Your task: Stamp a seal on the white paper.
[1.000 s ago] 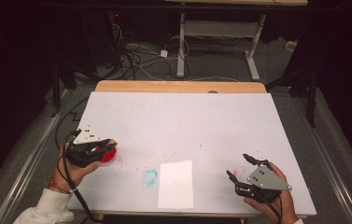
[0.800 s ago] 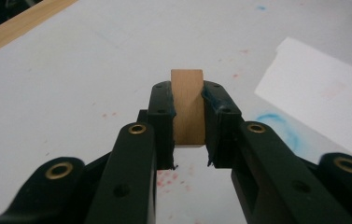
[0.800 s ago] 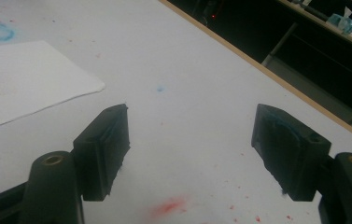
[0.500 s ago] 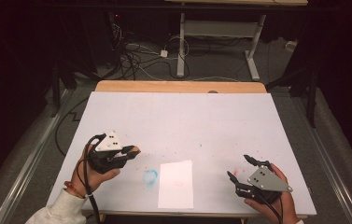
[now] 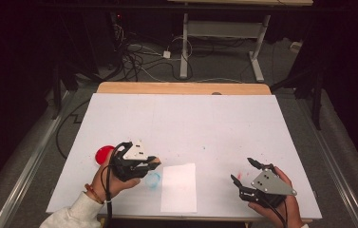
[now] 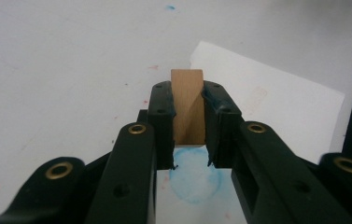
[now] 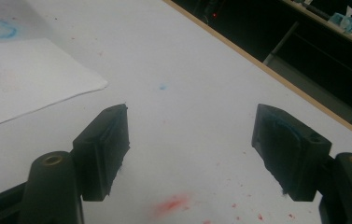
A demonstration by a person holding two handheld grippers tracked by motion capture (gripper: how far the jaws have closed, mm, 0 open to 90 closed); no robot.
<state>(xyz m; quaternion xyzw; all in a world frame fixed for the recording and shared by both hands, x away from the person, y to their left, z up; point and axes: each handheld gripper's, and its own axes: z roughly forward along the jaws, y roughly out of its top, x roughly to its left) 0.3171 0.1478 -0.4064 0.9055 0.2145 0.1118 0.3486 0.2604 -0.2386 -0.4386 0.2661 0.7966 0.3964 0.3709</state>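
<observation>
A small wooden block [image 6: 187, 105], most likely a stamp, is clamped between the jaws of the left gripper [image 6: 188, 125], with its top end standing up past them. It is held just above the table [image 5: 205, 118], over a round blue ink mark [image 6: 195, 181], and right beside the near-left edge of a white sheet of paper [image 5: 179, 187]. A red ink pad [image 5: 103, 153] is seen behind the left hand [image 5: 115, 183], toward the table's left side. The right gripper [image 5: 249, 172] is kept low over the table well to the right of the sheet, its jaws spread wide with nothing between them.

The next press is judged to belong on the sheet. Because the block is gripped near its middle on two narrow faces, it could tilt as it is pushed down, and a partial or smeared print would result. The sheet is not pinned by anything, so it could be dragged or lifted with the block. A press made too soon would land on the bare table over the blue ring
</observation>
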